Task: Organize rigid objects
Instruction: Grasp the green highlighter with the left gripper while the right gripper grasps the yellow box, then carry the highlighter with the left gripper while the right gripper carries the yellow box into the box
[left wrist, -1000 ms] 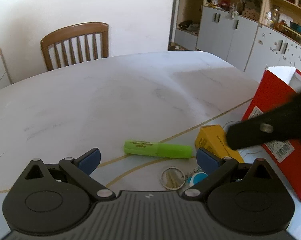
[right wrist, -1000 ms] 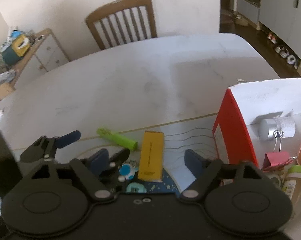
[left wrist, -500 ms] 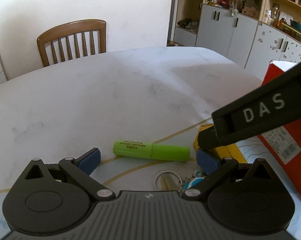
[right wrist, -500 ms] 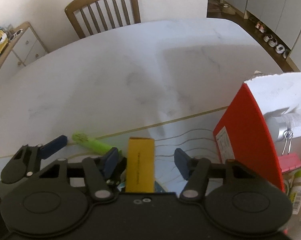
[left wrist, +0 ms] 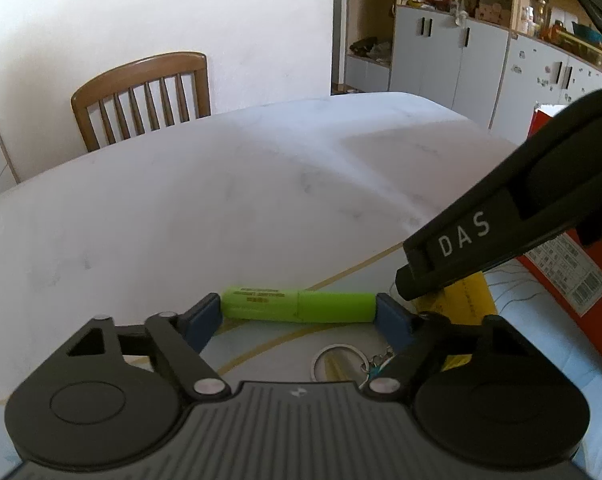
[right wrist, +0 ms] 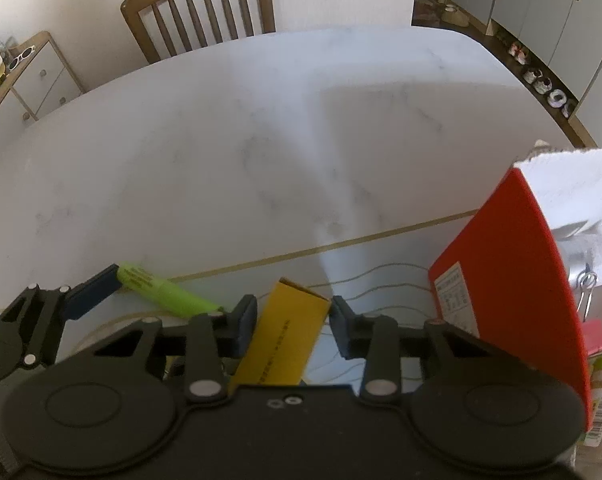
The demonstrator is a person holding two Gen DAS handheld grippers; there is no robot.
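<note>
Here, counted near to far from the red box [right wrist: 509, 280]: 1 key ring [left wrist: 337, 364] w/ a small teal charm, just beside the left gripper's body; 1 yellow box [right wrist: 289, 336]; 1 green highlighter [left wrist: 299, 305]; 1 wooden chair [left wrist: 145, 96] at the far table edge. The box holds a silver cylinder [right wrist: 593, 256] w/ a clip, and other bits too cut off to count.

Left gripper [left wrist: 299, 314] points down at a slant over the white marble table [left wrist: 221, 200]. Its jaws have just been closing; the blue pads [left wrist: 203, 316] sit at each end of the highlighter, gripping it lengthwise. The highlighter lies flat on the table, left of the red box.

Right gripper [right wrist: 293, 320] tilts more steeply down, between the highlighter and the red box. Its jaws have just been closing too; the yellow box is between them, pads pressing on both its sides. The yellow box lies just left of the red box, right beside the highlighter's near end.
</note>
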